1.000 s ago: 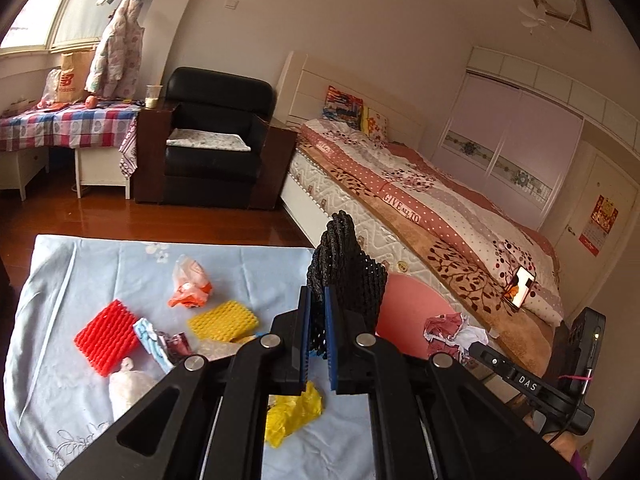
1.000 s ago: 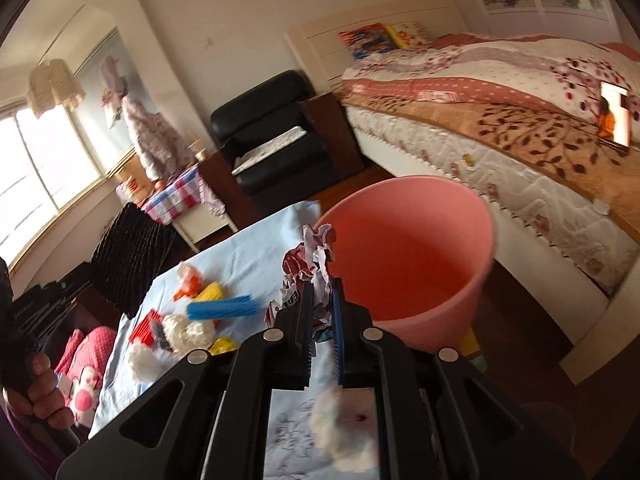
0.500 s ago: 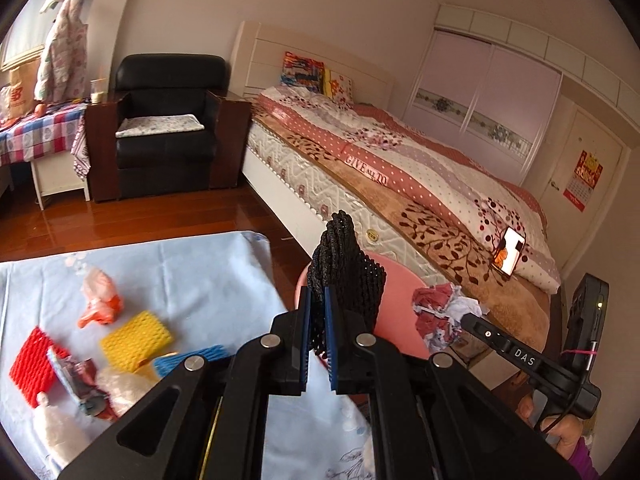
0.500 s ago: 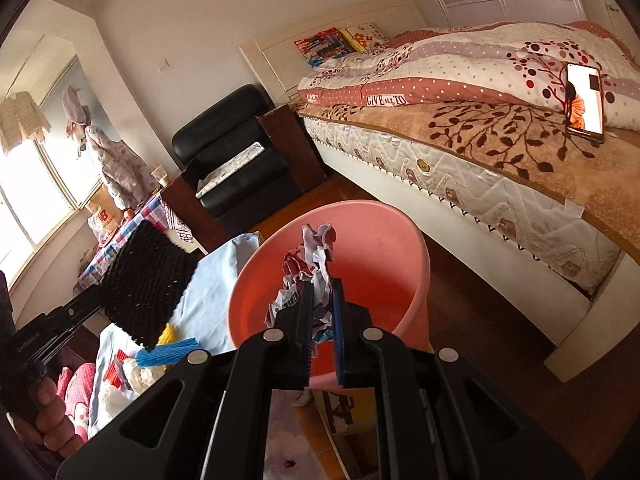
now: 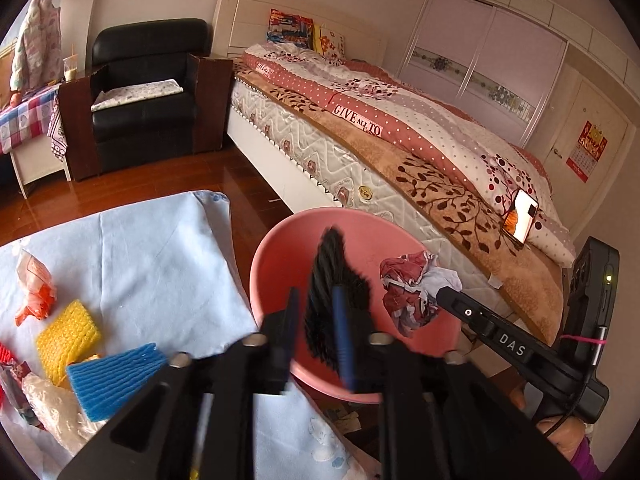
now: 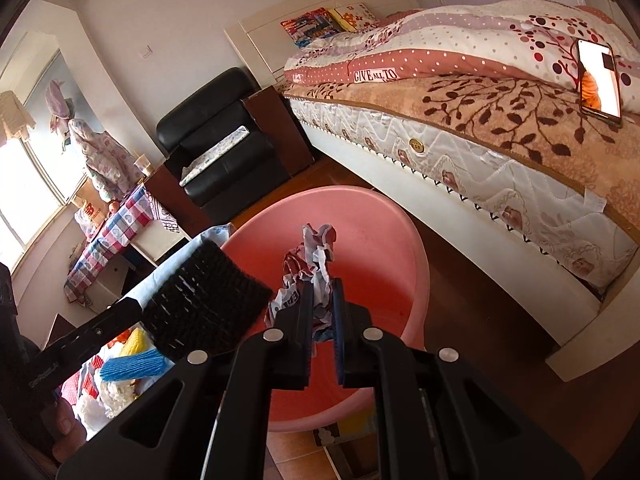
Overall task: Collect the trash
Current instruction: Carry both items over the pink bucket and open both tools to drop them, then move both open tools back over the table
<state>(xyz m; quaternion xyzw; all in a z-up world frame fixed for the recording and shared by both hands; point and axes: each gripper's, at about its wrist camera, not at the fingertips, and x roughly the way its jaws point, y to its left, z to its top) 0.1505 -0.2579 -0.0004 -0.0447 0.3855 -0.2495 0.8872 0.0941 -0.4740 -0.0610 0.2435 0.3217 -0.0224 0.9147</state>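
Your left gripper [image 5: 316, 320] has just been opening, and the black net [image 5: 334, 280] stands between its parted jaws, blurred, so you cannot tell whether a pad presses it at all. The net's long axis runs toward 12 o'clock from the jaws, straight out along the fingers, and the pink bucket [image 5: 276, 248] lies right behind and below it, so this piece looks set to fall inside. Your right gripper [image 6: 320, 312] is closed on the crumpled paper [image 6: 310, 264], which rises toward 12 o'clock from its tips, over the bucket's mouth. Both hands are over the bucket; the right one sits nearer its middle, the left nearer the rim at 9 o'clock in the right wrist view. What shows of the bucket's inside looks bare, though its floor is mostly hidden. Still on the blue cloth [image 5: 160, 248], at 9 o'clock from the bucket: a blue net [image 5: 116, 380], a yellow net [image 5: 68, 336], an orange wrapper [image 5: 36, 288] and a clear bag [image 5: 60, 412].
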